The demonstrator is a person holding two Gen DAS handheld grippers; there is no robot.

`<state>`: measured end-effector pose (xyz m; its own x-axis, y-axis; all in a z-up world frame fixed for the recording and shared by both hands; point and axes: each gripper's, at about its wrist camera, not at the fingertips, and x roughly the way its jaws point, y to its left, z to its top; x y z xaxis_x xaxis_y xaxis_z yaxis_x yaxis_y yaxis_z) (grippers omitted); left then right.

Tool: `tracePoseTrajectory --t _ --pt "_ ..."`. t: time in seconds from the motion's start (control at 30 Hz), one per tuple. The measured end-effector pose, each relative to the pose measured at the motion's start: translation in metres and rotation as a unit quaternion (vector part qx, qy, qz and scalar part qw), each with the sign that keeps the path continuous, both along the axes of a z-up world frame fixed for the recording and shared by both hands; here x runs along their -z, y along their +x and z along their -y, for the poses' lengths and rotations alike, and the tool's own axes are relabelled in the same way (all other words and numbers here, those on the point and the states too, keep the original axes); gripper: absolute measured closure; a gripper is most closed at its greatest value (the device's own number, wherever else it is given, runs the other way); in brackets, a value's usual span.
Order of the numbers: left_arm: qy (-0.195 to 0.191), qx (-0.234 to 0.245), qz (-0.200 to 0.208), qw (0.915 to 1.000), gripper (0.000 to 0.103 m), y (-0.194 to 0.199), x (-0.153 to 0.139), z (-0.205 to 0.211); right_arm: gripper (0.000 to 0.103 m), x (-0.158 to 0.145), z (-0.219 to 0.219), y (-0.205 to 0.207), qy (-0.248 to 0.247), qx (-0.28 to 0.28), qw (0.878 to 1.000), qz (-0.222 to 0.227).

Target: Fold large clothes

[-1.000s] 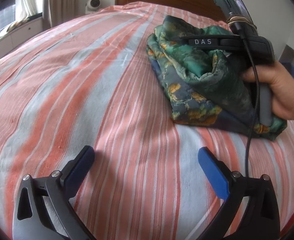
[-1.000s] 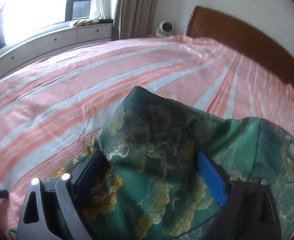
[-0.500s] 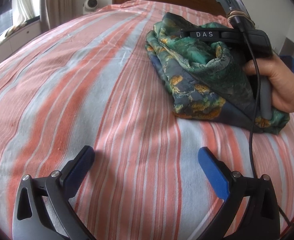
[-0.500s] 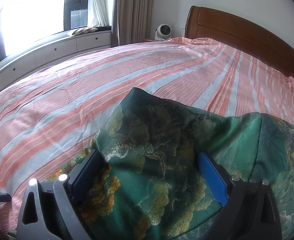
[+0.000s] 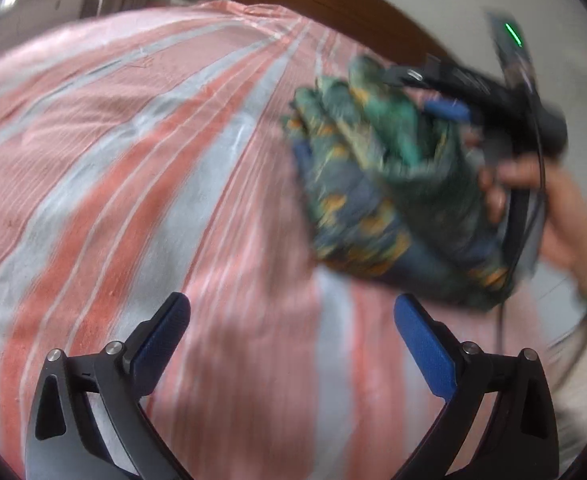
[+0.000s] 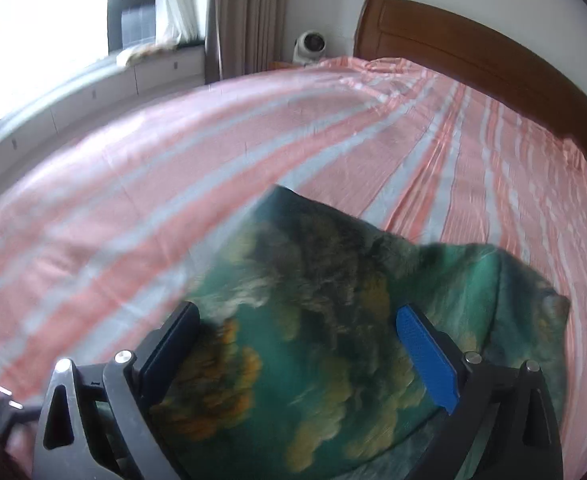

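A folded green garment [image 5: 377, 184] with a gold and blue print is bunched into a thick bundle at the right of the striped bed; the view is blurred. My right gripper [image 5: 441, 120] is at the bundle, held by a person's hand [image 5: 533, 200]. In the right wrist view the garment [image 6: 313, 320] fills the gap between the fingers of my right gripper [image 6: 297, 320], whose jaws stand wide apart. My left gripper [image 5: 289, 312] is open over bare sheet, short of the bundle, with nothing between its fingers.
The bed has a pink, red and grey striped sheet [image 6: 213, 168] and a brown wooden headboard [image 6: 473, 52]. A small white fan [image 6: 311, 44] stands beside the headboard. A window bench with drawers [image 6: 93, 96] and curtains run along the left.
The garment bundle and the right gripper have shifted and tilted up off the sheet, blurred by motion. The left gripper stays open and has swung slightly.
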<state>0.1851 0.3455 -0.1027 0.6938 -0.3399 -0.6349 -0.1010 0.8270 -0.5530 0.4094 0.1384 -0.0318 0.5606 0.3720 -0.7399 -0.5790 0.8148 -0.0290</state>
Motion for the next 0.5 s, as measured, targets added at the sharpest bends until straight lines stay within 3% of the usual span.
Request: tracePoseTrajectory --t 0.07,0.17,0.27,0.33,0.4,0.47,0.5 --pt "-0.056 0.013 0.038 0.9976 0.001 0.009 -0.036 -0.008 0.005 -0.041 0.026 -0.015 0.061 0.017 0.998 0.017" --pt "-0.091 0.063 0.092 0.9896 0.001 0.047 -0.101 -0.004 0.005 -0.084 0.074 -0.04 0.118 0.037 0.992 0.032" --pt "-0.1 0.109 0.06 0.9872 0.001 0.116 -0.124 0.012 0.004 -0.094 0.126 -0.064 0.135 0.061 0.988 0.037" --pt "-0.081 0.123 -0.008 0.989 0.001 0.161 -0.101 0.024 0.004 -0.085 0.16 -0.073 0.136 0.085 0.987 0.025" --pt "-0.034 0.122 -0.095 0.9874 0.002 0.189 -0.055 0.036 0.004 -0.062 0.201 -0.079 0.134 0.116 0.984 -0.006" --pt "0.002 0.127 -0.146 0.9811 0.002 0.195 -0.015 0.042 0.004 -0.035 0.238 -0.079 0.142 0.15 0.977 -0.045" --pt "-0.004 0.128 -0.154 0.9798 0.001 0.193 -0.004 0.042 0.004 -0.018 0.259 -0.08 0.157 0.169 0.97 -0.073"
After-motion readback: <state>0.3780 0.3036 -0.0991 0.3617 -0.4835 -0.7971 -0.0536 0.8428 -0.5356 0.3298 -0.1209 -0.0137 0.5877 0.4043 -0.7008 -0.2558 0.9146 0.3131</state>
